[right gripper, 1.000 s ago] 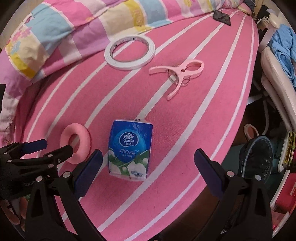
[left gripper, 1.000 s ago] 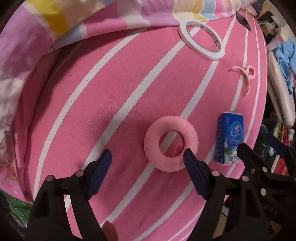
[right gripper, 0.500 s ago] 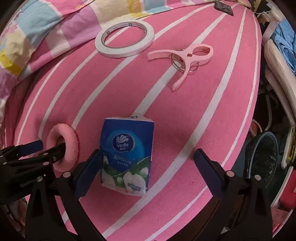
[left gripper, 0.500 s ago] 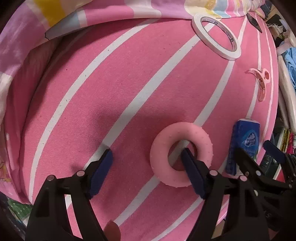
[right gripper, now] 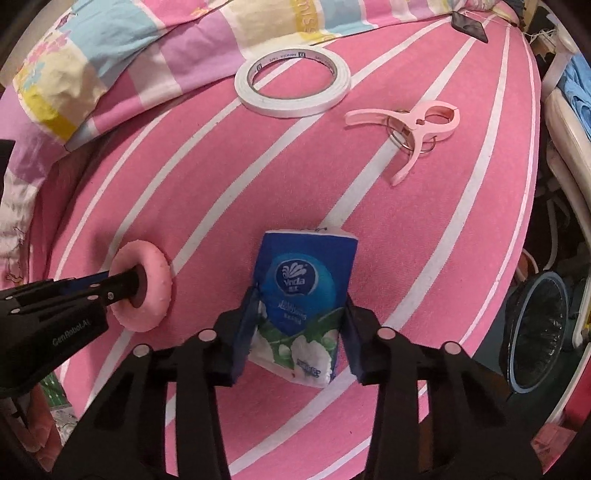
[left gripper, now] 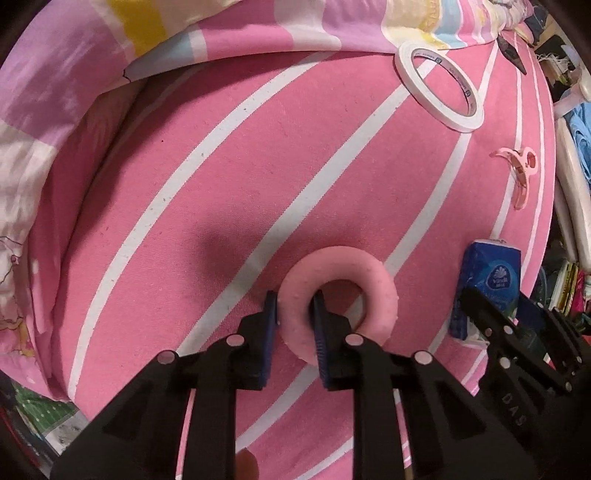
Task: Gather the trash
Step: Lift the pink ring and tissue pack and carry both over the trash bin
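A pink rubber ring (left gripper: 343,291) lies on the pink striped bed sheet (left gripper: 221,184). My left gripper (left gripper: 295,314) is shut on the ring's near left rim, one finger inside the hole and one outside. The ring also shows in the right wrist view (right gripper: 147,291). A blue Vinda tissue pack (right gripper: 303,295) lies to its right, and my right gripper (right gripper: 299,321) is shut on its sides. The pack also shows in the left wrist view (left gripper: 491,273). A dark trash bin (right gripper: 535,328) with a black liner stands on the floor right of the bed.
A white tape roll (right gripper: 291,81) and a pink clothes clip (right gripper: 410,122) lie farther back on the sheet. A pastel quilt (right gripper: 129,48) is bunched at the far left. A small black object (right gripper: 469,24) lies at the far end. The bed edge drops off on the right.
Both grippers moved forward and closed. The left one shut on the pink ring's rim. The right one shut on the tissue pack.
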Action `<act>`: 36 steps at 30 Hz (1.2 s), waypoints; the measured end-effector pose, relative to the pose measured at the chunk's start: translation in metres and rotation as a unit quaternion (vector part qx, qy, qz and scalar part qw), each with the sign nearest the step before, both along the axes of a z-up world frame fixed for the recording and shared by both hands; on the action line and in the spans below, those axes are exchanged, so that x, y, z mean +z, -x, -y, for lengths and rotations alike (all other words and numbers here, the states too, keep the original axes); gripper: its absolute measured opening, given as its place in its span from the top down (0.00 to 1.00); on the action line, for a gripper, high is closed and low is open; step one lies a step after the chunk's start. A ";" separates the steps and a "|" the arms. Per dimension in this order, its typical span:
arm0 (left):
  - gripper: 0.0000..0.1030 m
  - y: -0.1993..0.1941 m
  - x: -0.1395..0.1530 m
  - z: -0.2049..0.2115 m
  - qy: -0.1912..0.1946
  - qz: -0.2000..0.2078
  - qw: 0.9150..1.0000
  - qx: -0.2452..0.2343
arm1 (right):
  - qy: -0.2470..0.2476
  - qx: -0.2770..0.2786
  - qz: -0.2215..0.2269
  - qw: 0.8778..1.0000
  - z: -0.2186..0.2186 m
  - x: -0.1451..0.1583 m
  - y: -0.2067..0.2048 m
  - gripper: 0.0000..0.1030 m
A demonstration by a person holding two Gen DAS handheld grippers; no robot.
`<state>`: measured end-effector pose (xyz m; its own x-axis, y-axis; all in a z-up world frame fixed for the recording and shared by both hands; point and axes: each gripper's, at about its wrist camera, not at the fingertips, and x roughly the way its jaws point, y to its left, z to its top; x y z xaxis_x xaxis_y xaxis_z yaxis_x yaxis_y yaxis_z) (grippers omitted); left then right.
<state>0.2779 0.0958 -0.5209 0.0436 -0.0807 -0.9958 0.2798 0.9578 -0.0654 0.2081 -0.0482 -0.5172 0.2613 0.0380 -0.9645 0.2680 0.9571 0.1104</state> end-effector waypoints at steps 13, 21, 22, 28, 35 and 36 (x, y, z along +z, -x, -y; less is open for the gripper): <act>0.83 0.000 0.024 -0.033 0.013 0.003 1.000 0.008 | -0.010 -0.010 0.024 1.000 0.007 0.028 0.006 0.88; 0.83 -0.006 0.041 -0.032 0.021 0.009 1.000 0.013 | -0.006 -0.017 0.042 0.999 0.004 0.059 0.014 0.88; 0.83 -0.006 0.046 -0.031 0.021 0.011 1.000 0.013 | -0.006 -0.018 0.044 0.999 0.004 0.064 0.016 0.88; 0.83 -0.005 0.084 -0.025 0.029 0.021 0.999 0.003 | -0.003 -0.029 0.053 0.998 0.007 0.104 0.028 0.88; 0.84 0.013 0.136 -0.008 0.041 0.036 0.998 -0.017 | 0.008 -0.052 0.074 0.996 0.019 0.163 0.052 0.88; 0.84 0.017 0.145 -0.005 0.044 0.039 0.998 -0.020 | 0.011 -0.056 0.078 0.995 0.020 0.173 0.057 0.88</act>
<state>0.2606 0.1007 -0.3760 0.1162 -0.1708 -0.9784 0.3245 0.9376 -0.1251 0.1513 -0.0686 -0.3443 0.4087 -0.0196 -0.9125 0.3546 0.9246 0.1390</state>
